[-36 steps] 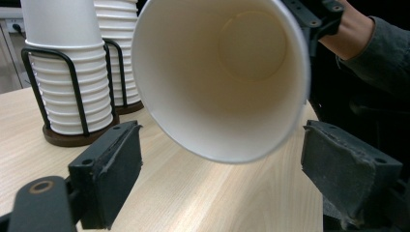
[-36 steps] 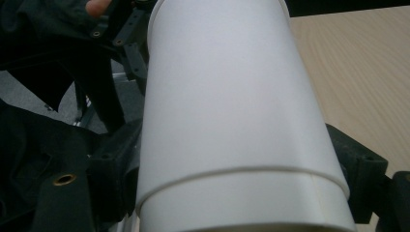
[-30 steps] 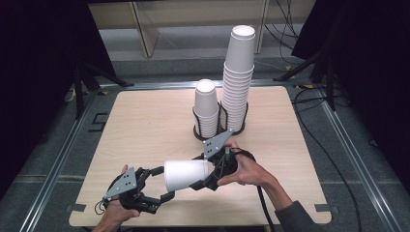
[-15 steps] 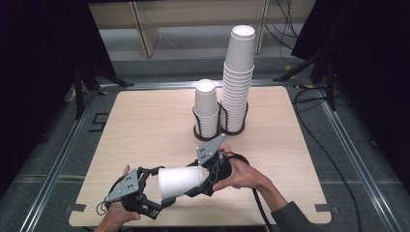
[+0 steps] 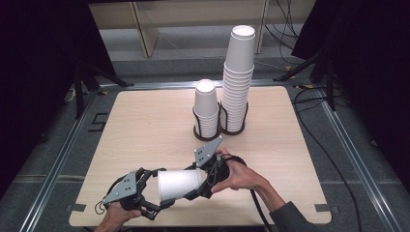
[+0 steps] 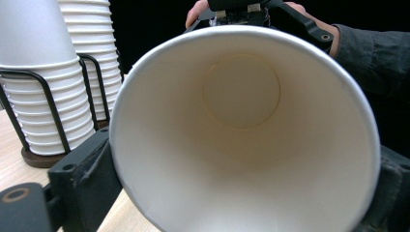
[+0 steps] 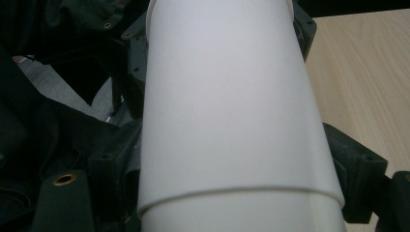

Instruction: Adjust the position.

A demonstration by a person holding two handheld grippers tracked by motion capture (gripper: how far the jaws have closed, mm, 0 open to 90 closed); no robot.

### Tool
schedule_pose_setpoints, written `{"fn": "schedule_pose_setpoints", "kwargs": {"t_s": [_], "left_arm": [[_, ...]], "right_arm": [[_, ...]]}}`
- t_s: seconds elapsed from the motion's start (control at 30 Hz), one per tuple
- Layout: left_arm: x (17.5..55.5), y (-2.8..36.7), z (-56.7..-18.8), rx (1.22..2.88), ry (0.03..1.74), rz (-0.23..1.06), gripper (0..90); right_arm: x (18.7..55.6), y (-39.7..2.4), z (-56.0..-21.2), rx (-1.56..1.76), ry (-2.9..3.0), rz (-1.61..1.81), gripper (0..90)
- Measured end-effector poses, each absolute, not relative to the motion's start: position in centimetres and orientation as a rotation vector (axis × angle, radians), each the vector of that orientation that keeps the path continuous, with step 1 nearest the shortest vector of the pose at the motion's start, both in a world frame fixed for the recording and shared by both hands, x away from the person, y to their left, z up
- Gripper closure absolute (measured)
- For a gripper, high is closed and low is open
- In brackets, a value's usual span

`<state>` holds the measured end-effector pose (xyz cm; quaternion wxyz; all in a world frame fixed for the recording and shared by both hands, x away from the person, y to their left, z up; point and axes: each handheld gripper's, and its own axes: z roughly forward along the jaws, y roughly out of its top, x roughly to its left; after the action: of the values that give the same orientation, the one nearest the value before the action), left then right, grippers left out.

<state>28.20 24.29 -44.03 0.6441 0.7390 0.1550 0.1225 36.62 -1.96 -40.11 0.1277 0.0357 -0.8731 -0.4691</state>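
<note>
We hold a white paper cup (image 5: 179,183) on its side between our two tongs. Our left tongs (image 5: 152,198) have just been closing, and their jaws sit on both sides of the cup's wide rim, pressing it. Our right tongs (image 5: 203,181) squeeze the cup's narrow end. Far past both tongs stand two cup stacks (image 5: 225,104) in a black wire rack (image 5: 218,129) on the table (image 5: 145,130).

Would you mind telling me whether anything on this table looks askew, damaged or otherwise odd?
Nothing looks damaged or spilled. The one oddity is a white paper cup lying on its side in the air between the two claws, rather than upright like the short stack and the tall stack in the black wire holder.
</note>
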Motion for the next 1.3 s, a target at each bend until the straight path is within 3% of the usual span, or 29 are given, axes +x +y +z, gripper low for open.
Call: {"fn": "schedule_pose_setpoints", "kwargs": {"t_s": [0.17,0.33,0.57,0.93,1.3], "left_arm": [[28.2,24.2,-43.9,1.704,0.358,0.273,8.4],[28.4,24.3,-44.0,1.753,0.376,0.294,8.7],[28.4,23.4,-44.5,1.844,0.388,0.320,8.8],[28.1,22.8,-44.5,1.981,0.396,0.378,8.8],[27.8,22.4,-44.2,2.004,0.380,0.394,8.8]], "right_arm": [[36.7,-2.0,-40.3,0.087,-2.529,-1.339,21.6],[36.6,-2.1,-40.0,0.036,-2.644,-1.287,15.8],[35.5,-2.0,-38.8,0.080,-2.885,-1.146,15.8],[33.7,0.7,-39.6,0.244,-3.086,-0.952,16.8],[33.7,1.7,-40.3,0.334,-3.109,-0.931,16.3]]}}
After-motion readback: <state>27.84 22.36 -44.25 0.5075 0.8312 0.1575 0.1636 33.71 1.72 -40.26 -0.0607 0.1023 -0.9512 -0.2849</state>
